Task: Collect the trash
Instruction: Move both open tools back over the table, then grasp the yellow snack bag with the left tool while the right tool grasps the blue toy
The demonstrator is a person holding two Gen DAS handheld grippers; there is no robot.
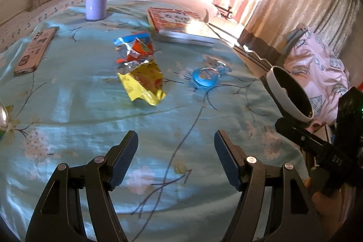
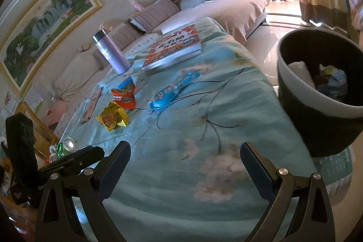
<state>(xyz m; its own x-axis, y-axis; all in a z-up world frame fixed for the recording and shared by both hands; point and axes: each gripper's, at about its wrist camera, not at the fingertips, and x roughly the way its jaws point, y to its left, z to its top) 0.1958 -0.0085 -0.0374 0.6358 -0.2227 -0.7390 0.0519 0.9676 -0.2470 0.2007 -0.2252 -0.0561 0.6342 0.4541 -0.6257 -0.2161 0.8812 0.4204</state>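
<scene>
left gripper [image 1: 175,144] jaws wide, empty, bottom centre | right gripper [image 2: 185,157] wide, empty | yellow wrapper [image 1: 143,83] mid-frame on teal cloth [image 1: 90,110] | bin [image 2: 317,103] right edge

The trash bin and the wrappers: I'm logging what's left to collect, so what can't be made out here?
- Trash bin, right wrist view: paper and scraps show inside, but its wall hides the bottom, and the frame edge cuts its right side.
- Orange wrapper and yellow wrapper: crumpled, print unreadable in both views.
- Can, right wrist view: partly hidden behind the left tongs' body; label not visible.
</scene>
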